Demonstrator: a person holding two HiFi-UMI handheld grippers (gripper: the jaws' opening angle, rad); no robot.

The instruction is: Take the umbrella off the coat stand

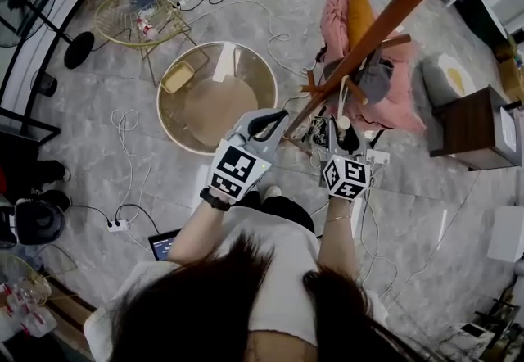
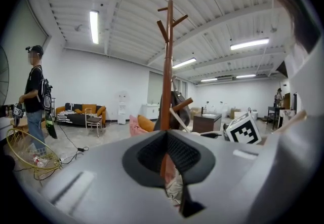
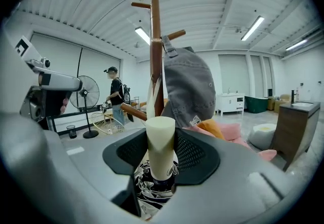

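Cream handle (image 3: 160, 142) of the folded umbrella (image 3: 152, 190) stands upright, its black-and-white canopy bunched below, hard up against the wooden coat stand (image 3: 155, 40) at its lower pegs. Right gripper (image 3: 161, 154): fingers clenched on the handle from both sides, kept partly apart only by the handle's thickness. The grip is on the handle, probably so the whole thing can be lifted up and clear of its peg. Pale strap (image 3: 153, 94) runs up behind the handle along the pole; cannot tell whether it is the umbrella's loop or what it hangs from. Grey cap (image 3: 190, 86) hangs just above, close enough to get knocked. Left gripper (image 2: 168, 156): fingers drawn nearly together, only a slit, holding nothing; the pole shows through the slit, just beyond. Likely parked there to steady the stand; contact not discernible.
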